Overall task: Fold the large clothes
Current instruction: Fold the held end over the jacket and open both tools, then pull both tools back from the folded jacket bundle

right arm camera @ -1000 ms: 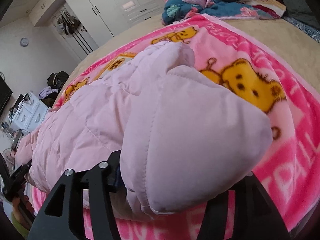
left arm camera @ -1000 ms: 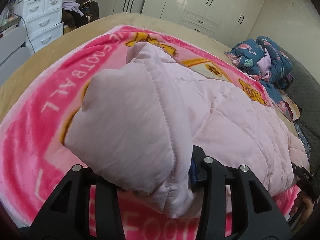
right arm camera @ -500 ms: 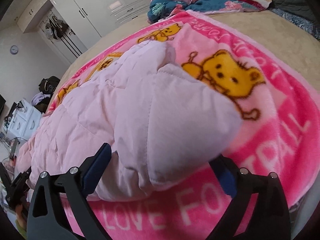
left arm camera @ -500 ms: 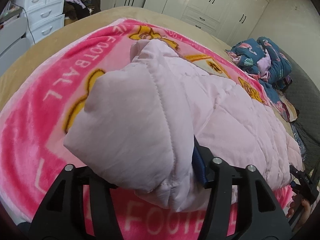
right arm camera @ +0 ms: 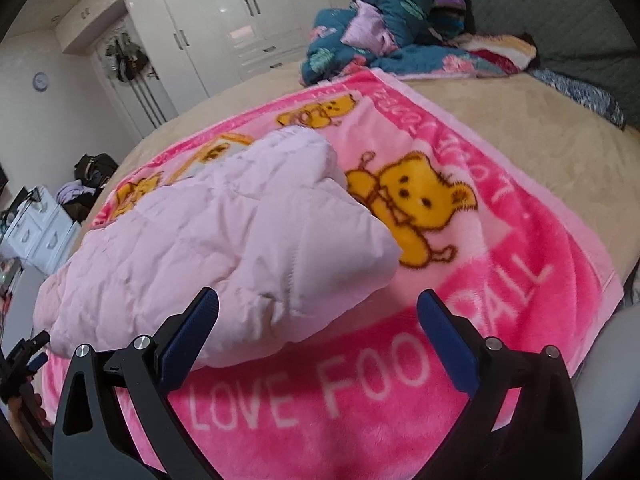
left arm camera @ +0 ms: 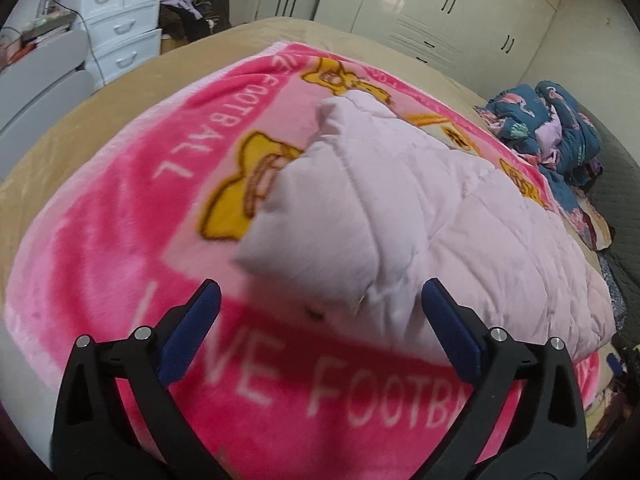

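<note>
While both tools hang clear of the cloth, the pale pink quilted garment (left arm camera: 420, 216) lies folded into a thick bundle on the pink fleece blanket (left arm camera: 120, 248), which covers a beige bed (right arm camera: 540, 128). The left gripper (left arm camera: 320, 312) has its fingers spread wide and grasping nothing, the near left corner of the bundle lying between and just beyond the blue pads (left arm camera: 192, 332). The right gripper (right arm camera: 316, 312) is likewise spread and empty, with the near right corner of the garment (right arm camera: 240, 240) just ahead of it. Judged risks: the padded filling looks springy, so the top layer may lift or creep open once unattended; the near edge appears uneven, and a further fold taken from it could come out skewed; a low approach could pinch the blanket along with the garment and drag it. A pile of dark patterned bedding (right arm camera: 380, 28) sits well apart at the far side and poses no obstruction. Matters not determinable: the layers beneath the top fold, any sleeves or hood, and the far end of the bundle are hidden; the near edge in the left wrist view is blurred; the person holding the tools is not visible beyond a dim fragment at the frame edge.
</note>
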